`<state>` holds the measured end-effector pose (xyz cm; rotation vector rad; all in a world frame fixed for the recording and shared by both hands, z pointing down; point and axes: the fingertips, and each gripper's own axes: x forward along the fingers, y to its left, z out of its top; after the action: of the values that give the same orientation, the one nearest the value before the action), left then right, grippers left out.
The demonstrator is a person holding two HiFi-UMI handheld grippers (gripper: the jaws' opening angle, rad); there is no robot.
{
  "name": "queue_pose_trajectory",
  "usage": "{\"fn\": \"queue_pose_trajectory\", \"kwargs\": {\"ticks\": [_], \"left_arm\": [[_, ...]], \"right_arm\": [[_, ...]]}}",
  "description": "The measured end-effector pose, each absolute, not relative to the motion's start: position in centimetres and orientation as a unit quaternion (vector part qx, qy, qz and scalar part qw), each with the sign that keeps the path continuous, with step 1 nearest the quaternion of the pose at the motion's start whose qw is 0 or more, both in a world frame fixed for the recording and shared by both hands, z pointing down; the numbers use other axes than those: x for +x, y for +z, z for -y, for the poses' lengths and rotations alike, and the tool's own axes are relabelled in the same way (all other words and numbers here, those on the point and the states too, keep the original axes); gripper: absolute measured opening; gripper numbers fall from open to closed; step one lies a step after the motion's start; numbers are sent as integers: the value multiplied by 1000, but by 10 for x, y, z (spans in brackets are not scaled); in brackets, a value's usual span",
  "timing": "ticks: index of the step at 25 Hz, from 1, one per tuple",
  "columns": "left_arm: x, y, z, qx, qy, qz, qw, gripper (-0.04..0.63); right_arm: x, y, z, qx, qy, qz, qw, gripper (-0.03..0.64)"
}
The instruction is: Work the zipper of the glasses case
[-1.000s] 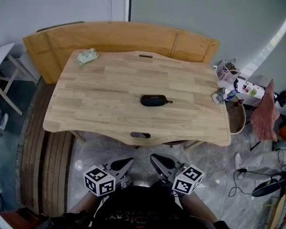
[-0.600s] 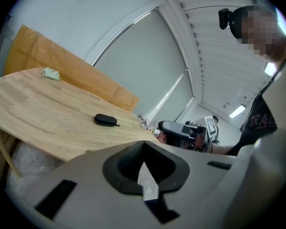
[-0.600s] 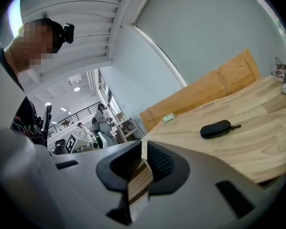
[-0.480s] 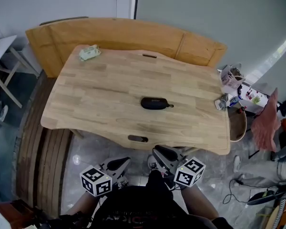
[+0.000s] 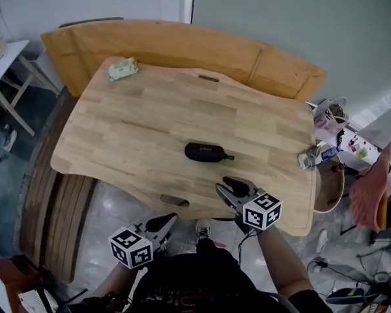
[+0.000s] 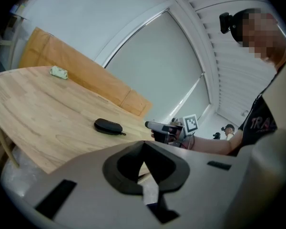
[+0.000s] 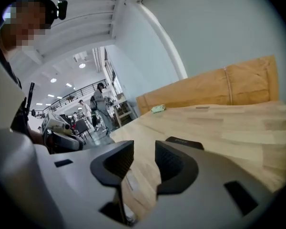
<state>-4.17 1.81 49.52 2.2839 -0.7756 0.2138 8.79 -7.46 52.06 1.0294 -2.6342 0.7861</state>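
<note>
A black zippered glasses case (image 5: 205, 152) lies shut on the wooden table (image 5: 130, 129), its pull tab pointing right. My right gripper (image 5: 229, 186) hovers over the table's front edge, just short of the case. Its jaws have just been opening and stand apart with nothing between them. In the right gripper view (image 7: 144, 159) the case (image 7: 183, 142) peeks out beyond the right jaw. My left gripper (image 5: 164, 222) hangs below the table's front edge, shut and empty. From the left gripper view (image 6: 144, 149) the case (image 6: 108, 126) lies well ahead on the tabletop.
A green-and-white packet (image 5: 122, 69) lies at the table's far left corner. A wooden bench (image 5: 182, 44) curves behind the table. Bags and small clutter (image 5: 329, 132) stand on the floor at the right. A slot (image 5: 174, 201) is cut near the front edge.
My right gripper has come forward from below the table's edge to above it, close to the case, and its jaws have parted. The left gripper has shifted a little and stays shut.
</note>
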Motion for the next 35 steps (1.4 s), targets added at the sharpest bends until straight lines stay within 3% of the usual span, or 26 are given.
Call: {"fn": "queue_pose_trajectory", "kwargs": {"ticks": [17, 28, 35], "left_arm": [[-20, 514, 3, 816, 75, 411, 399, 3], [-16, 517, 6, 801, 76, 430, 410, 3], [-8, 518, 4, 797, 75, 430, 418, 3]], "right_arm": [[106, 639, 193, 198, 98, 895, 387, 290], [88, 672, 185, 115, -104, 862, 482, 302], [87, 685, 202, 116, -153, 841, 506, 304]]}}
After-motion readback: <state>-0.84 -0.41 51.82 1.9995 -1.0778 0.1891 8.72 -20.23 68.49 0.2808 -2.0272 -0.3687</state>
